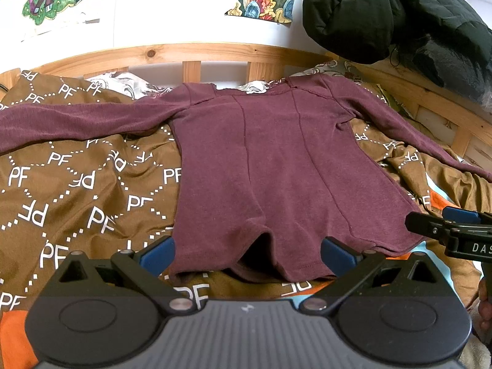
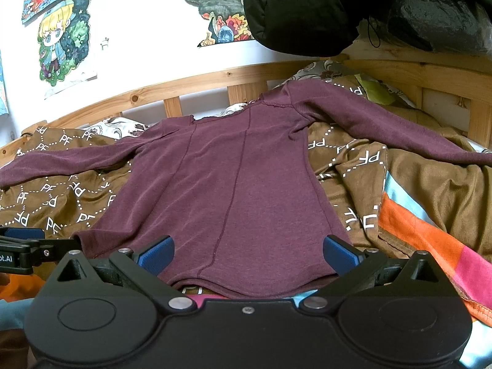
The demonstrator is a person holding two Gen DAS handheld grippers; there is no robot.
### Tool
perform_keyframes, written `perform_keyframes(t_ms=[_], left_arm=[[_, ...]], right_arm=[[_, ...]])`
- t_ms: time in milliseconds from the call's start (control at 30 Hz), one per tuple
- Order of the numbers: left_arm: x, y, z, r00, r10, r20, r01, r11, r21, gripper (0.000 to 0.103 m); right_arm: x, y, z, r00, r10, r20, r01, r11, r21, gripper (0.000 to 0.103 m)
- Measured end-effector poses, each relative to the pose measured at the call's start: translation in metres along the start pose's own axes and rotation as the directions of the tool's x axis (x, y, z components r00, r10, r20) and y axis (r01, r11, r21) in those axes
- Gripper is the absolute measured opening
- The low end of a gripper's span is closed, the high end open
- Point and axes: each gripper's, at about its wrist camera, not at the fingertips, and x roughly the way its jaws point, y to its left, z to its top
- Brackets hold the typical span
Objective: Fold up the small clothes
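A maroon long-sleeved top [image 1: 270, 166] [image 2: 221, 184] lies flat on a bed, hem toward me, both sleeves spread out to the sides. My left gripper [image 1: 247, 256] stands open over the left part of the hem, which is lifted into a small arch between the blue pads. My right gripper [image 2: 248, 256] is open over the right part of the hem, nothing pinched between its blue pads. The right gripper [image 1: 446, 227] also shows at the right edge of the left wrist view, and the left gripper [image 2: 24, 246] at the left edge of the right wrist view.
The top rests on a brown blanket [image 1: 77, 184] printed with white "PF" letters, over an orange, pink and blue cover [image 2: 430, 240]. A wooden bed rail [image 1: 190, 53] runs behind. A black puffy jacket [image 1: 399, 15] hangs at the upper right. Drawings are stuck on the white wall [image 2: 61, 37].
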Motion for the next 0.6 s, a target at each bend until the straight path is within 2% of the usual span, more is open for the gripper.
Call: perform_keyframes(t_ms=[600], left_arm=[[0.0032, 0.0014, -0.007, 1.0, 0.003, -0.006, -0.003, 1.0, -0.006, 0.102]], right_arm=[[0.001, 0.0001, -0.0002, 1.0, -0.002, -0.004, 0.002, 1.0, 0.002, 0.103]])
